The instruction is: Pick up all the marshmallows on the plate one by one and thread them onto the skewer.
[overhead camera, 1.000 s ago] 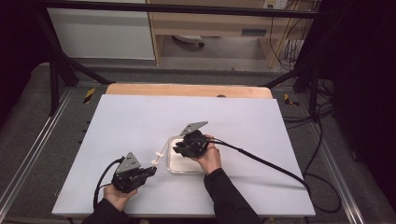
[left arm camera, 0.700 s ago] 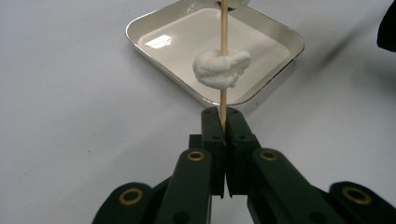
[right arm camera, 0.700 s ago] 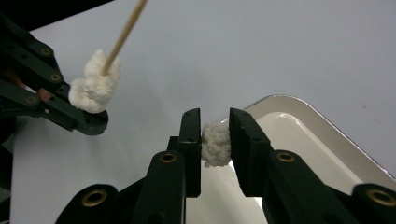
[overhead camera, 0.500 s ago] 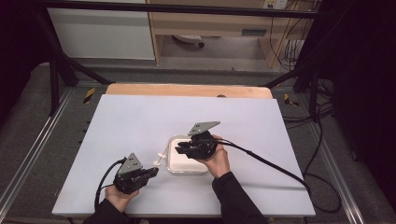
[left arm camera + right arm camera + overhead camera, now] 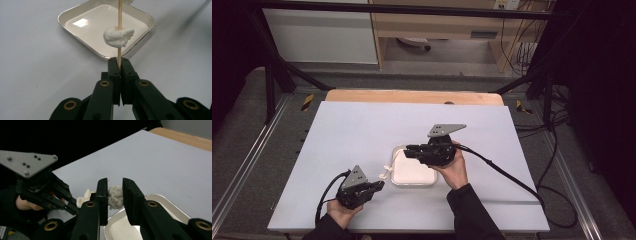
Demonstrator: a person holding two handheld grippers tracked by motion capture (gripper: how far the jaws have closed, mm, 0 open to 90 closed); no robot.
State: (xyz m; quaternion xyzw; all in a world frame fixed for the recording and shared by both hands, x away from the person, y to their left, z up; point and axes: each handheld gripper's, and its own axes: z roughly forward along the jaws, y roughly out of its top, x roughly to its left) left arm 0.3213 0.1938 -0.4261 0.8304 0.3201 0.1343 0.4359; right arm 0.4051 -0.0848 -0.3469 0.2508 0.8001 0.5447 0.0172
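While the left gripper (image 5: 119, 65) clamps the skewer (image 5: 119, 15), the right gripper (image 5: 115, 188) pinches a marshmallow (image 5: 115, 196) for threading, tray (image 5: 398, 178) at 3 o'clock.

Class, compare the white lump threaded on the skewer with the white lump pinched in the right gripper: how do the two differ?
The lump on the skewer is pierced by the wooden skewer, which the left gripper clamps; the lump in the right gripper is squeezed directly between the jaws of the right gripper. The skewered one hangs over the near rim of the tray; the other is held above the tray. Both are white, soft-looking and irregular.
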